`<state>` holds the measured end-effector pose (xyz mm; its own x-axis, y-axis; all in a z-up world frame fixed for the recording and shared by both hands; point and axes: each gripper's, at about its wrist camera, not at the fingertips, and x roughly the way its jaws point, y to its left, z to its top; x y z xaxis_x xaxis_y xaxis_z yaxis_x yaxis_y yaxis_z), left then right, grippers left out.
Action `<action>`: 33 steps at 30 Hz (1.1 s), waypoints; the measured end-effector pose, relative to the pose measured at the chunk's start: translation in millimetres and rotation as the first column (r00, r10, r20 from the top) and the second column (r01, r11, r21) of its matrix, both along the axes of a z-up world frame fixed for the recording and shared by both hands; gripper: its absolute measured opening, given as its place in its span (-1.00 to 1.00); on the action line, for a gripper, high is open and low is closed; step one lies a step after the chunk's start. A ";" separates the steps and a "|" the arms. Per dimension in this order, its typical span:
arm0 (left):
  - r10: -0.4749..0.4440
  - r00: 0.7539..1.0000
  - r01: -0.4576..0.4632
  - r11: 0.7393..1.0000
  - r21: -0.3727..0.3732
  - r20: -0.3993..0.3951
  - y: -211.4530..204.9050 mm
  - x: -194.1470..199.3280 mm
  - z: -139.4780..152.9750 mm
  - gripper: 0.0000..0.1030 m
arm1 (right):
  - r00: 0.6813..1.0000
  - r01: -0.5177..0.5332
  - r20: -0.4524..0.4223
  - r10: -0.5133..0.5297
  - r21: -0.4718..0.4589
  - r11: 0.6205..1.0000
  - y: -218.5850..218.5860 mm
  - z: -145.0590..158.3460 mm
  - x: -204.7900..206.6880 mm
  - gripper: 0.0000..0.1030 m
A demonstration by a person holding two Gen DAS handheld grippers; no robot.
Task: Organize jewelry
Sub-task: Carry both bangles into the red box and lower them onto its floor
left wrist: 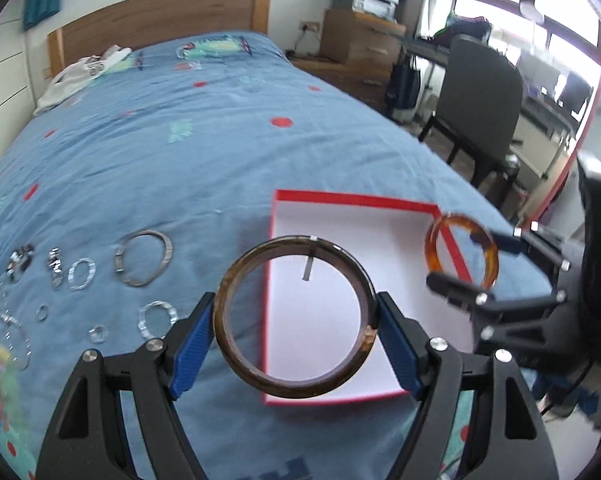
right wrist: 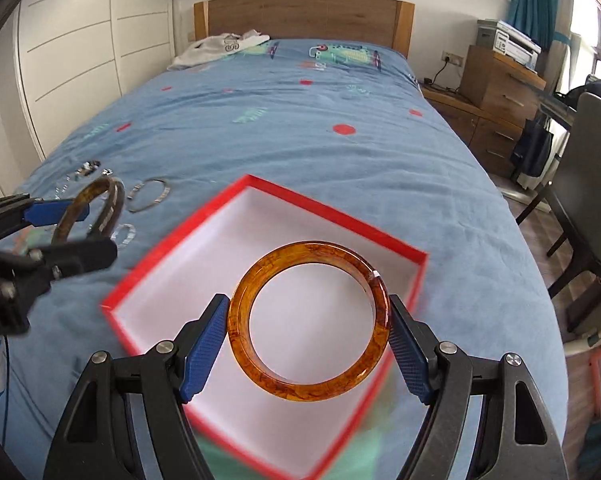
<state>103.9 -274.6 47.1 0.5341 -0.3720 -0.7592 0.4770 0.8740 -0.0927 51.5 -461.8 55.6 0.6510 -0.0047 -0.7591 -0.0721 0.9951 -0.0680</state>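
My left gripper [left wrist: 296, 330] is shut on a dark brown bangle [left wrist: 236, 280], holding it upright above the left edge of a red box with a white inside [left wrist: 332, 256]. My right gripper [right wrist: 308, 332] is shut on an amber bangle [right wrist: 260, 376] and holds it over the box [right wrist: 204, 272]. The right gripper also shows in the left wrist view [left wrist: 466, 264] at the box's right side with the amber bangle [left wrist: 490, 256]. The left gripper shows in the right wrist view [right wrist: 80, 228] with the brown bangle [right wrist: 72, 216].
Several silver and clear bangles and rings [left wrist: 144, 258] lie on the blue bedspread [left wrist: 180, 152] left of the box. A small grey strip [left wrist: 307, 268] lies in the box. A grey chair [left wrist: 480, 104] and wooden drawers [right wrist: 496, 96] stand right of the bed.
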 end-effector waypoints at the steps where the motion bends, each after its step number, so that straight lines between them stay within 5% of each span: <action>1: -0.008 1.000 0.008 1.000 0.010 -0.006 -5.6 1.5 -4.7 0.47 | 1.000 -0.007 -0.004 0.007 0.001 1.000 -6.1 -1.0 4.3 0.48; 16: -0.168 0.975 0.184 0.978 0.102 -0.147 -55.3 29.9 -67.3 0.47 | 0.949 -0.278 -0.146 0.280 0.032 0.960 -39.1 -48.5 59.2 0.48; 33: -0.048 0.993 0.065 0.985 0.159 -0.108 -46.6 20.7 -89.3 0.46 | 0.929 -0.361 -0.089 0.360 0.014 0.933 -29.0 -61.6 73.2 0.56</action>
